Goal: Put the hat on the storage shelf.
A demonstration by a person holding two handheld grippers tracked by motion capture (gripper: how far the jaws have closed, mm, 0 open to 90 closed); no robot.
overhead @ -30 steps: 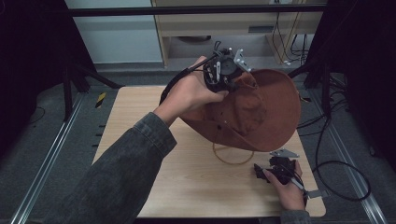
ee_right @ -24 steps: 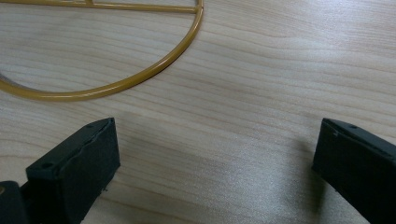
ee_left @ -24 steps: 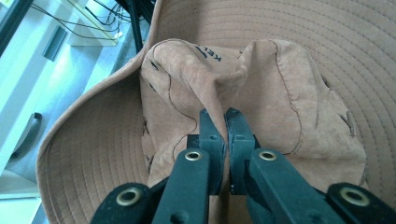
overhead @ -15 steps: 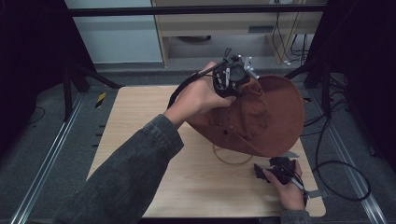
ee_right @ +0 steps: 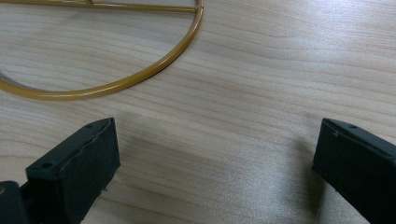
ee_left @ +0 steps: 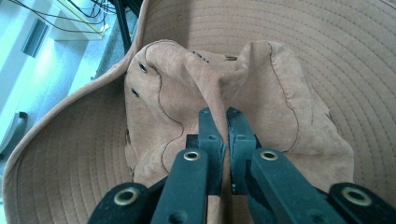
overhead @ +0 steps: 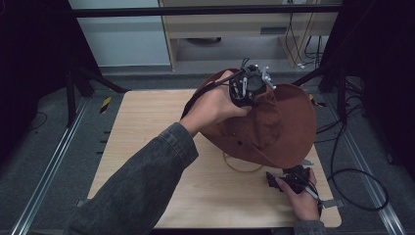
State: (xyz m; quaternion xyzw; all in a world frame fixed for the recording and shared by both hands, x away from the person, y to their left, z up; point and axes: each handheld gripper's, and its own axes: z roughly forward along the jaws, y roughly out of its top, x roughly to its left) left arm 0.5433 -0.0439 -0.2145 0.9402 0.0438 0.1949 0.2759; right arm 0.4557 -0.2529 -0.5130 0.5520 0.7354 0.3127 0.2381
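Left gripper view shows the brown suede wide-brimmed hat [ee_left: 196, 93] pinched by a fold of its crown between the nearly shut jaws of the left gripper [ee_left: 219, 116], and in the high view it hangs lifted over the far right part of the light wooden table [overhead: 147, 147]. To do this well, I judge the grip should stay firm and deep on the fold, because soft cloth can slip. The right gripper [overhead: 281, 180] rests near the right edge with jaws wide and empty, beside the thin golden wire ring [ee_right: 140, 77], probably a stand, so lower the crown centred over it.
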